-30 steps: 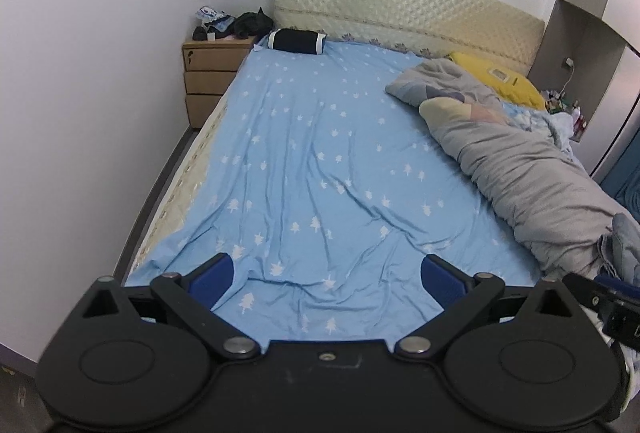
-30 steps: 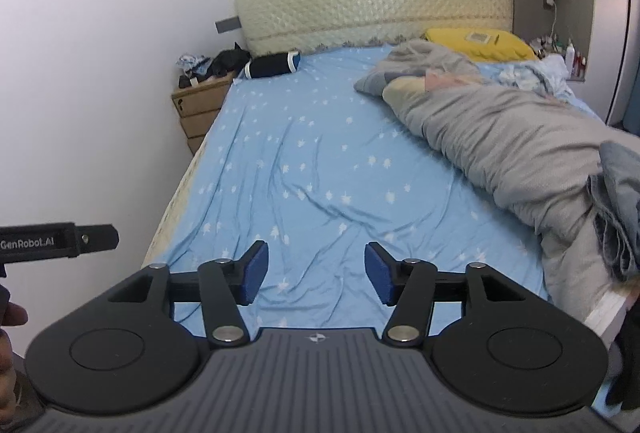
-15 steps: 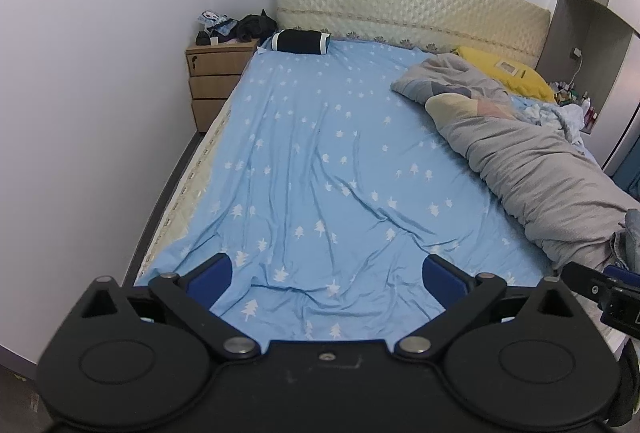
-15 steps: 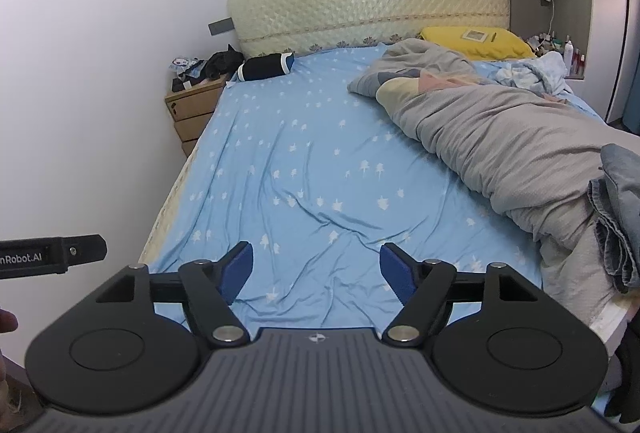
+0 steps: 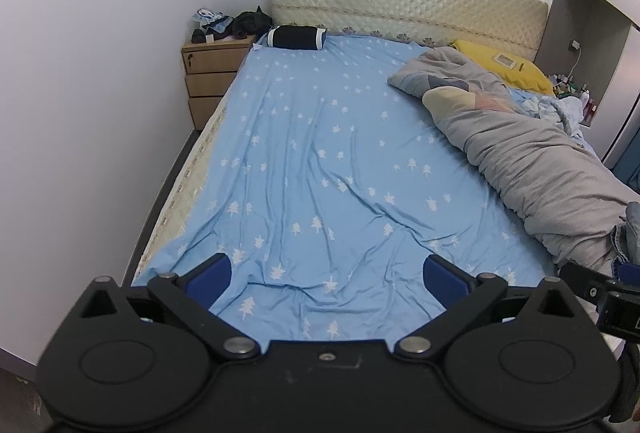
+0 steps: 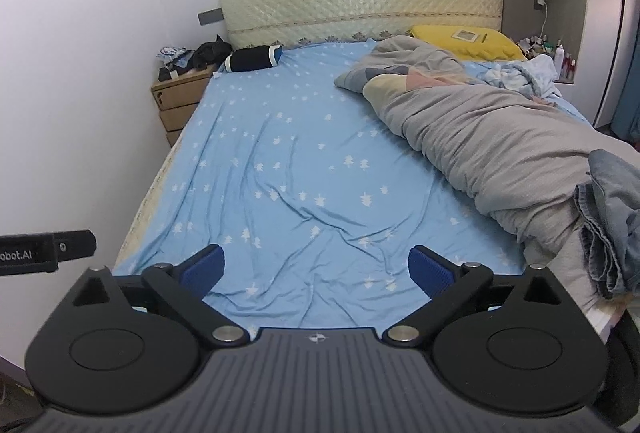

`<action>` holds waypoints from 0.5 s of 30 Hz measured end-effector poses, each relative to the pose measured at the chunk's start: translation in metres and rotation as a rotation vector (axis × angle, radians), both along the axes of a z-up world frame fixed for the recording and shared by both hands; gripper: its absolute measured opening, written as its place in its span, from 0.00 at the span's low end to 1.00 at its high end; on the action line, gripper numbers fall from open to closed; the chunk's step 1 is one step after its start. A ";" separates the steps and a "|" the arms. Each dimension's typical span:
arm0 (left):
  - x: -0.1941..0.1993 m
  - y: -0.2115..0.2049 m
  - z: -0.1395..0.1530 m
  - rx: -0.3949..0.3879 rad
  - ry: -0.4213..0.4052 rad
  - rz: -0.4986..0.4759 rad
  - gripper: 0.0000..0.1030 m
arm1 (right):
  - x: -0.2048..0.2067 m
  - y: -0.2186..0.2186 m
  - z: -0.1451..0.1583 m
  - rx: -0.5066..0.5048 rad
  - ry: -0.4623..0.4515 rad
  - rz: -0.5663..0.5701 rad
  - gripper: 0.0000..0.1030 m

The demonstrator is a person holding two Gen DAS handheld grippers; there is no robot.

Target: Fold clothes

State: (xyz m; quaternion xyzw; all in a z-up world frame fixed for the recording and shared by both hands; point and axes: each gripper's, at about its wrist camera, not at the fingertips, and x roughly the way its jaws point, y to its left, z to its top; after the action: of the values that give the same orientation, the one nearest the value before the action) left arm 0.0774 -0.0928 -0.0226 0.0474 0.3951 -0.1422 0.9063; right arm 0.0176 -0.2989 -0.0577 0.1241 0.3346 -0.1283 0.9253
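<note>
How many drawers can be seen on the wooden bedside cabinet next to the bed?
3 drawers in the bedside cabinet, stacked: top, middle, bottom. The mattress hides their right ends, and possibly anything lower.

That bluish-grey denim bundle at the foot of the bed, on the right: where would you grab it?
Probably by the stacked hem edges of the denim garment facing the bed's middle, coming from the left with the open, empty right gripper. Those layered folds stick out, offering an edge to pinch.

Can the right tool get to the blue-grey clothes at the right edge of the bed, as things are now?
Probably yes. The right tool is open and empty, its jaws have just been opening, and nothing lies between it and the blue-grey clothes heaped on the grey duvet to its right.
</note>
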 end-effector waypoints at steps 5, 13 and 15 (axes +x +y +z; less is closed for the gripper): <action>-0.003 0.001 0.000 0.006 0.001 0.005 1.00 | -0.002 0.001 0.000 -0.018 -0.004 -0.010 0.97; -0.006 0.001 0.002 0.015 -0.001 0.013 1.00 | -0.006 0.000 0.000 -0.022 -0.002 -0.016 0.97; -0.007 0.002 0.003 0.016 -0.003 0.014 1.00 | -0.007 0.001 0.000 -0.023 -0.003 -0.016 0.97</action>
State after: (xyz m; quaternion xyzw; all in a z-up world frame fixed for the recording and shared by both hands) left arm 0.0701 -0.0912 -0.0200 0.0520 0.3952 -0.1327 0.9075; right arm 0.0109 -0.2983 -0.0573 0.1162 0.3308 -0.1394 0.9261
